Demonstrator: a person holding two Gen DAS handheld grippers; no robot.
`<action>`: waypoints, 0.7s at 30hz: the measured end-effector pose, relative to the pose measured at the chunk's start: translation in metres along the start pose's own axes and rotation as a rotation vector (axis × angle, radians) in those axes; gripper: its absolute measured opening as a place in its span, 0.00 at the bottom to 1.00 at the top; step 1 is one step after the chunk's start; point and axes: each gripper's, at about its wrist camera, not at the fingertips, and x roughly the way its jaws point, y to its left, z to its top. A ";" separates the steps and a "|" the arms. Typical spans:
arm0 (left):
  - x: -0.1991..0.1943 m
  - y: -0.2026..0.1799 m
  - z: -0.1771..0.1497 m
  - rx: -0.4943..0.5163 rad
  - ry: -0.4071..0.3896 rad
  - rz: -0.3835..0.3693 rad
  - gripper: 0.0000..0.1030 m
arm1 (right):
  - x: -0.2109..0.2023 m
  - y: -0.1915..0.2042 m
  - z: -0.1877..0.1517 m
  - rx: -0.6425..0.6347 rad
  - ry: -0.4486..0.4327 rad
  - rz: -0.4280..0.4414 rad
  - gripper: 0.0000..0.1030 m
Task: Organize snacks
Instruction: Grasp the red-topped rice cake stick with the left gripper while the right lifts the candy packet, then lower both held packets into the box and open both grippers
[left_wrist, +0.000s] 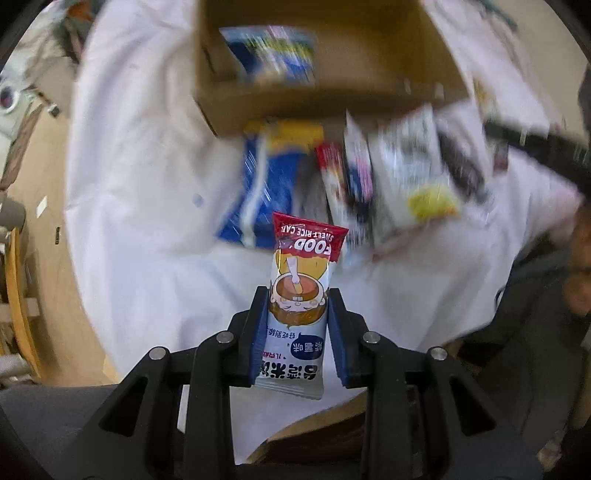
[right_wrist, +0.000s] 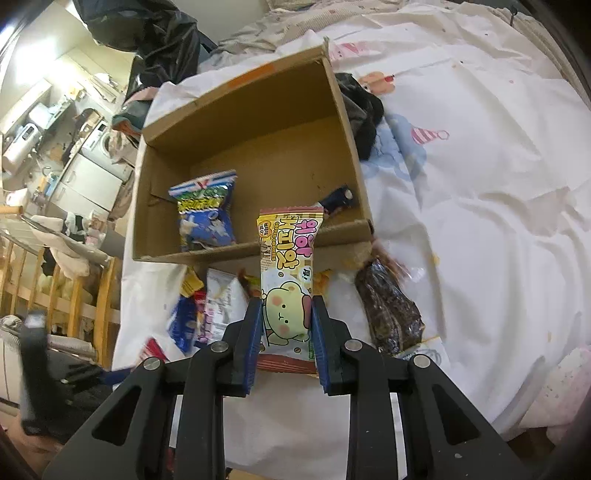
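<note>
My left gripper is shut on a sweet rice cake packet with a red top and a cartoon face, held above the white sheet. Beyond it lies a blurred heap of snack packets in front of the cardboard box. In the right wrist view my right gripper is shut on a yellow wafer packet with a bear picture, held just short of the box's near wall. Inside the box lie a blue snack bag and a small dark blue packet.
A dark brown wrapped snack lies on the sheet right of my right gripper. More packets sit in front of the box at left. Black cloth lies against the box's right side. A wooden rail runs along the left.
</note>
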 end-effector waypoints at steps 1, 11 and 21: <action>-0.009 0.001 0.003 -0.018 -0.031 0.010 0.26 | -0.002 0.002 0.000 -0.002 -0.005 0.007 0.26; -0.042 0.024 0.052 -0.146 -0.207 0.046 0.26 | -0.006 0.014 0.002 -0.028 -0.032 0.019 0.26; -0.059 0.010 0.086 -0.112 -0.386 0.052 0.26 | 0.000 0.023 0.013 -0.044 -0.048 0.028 0.26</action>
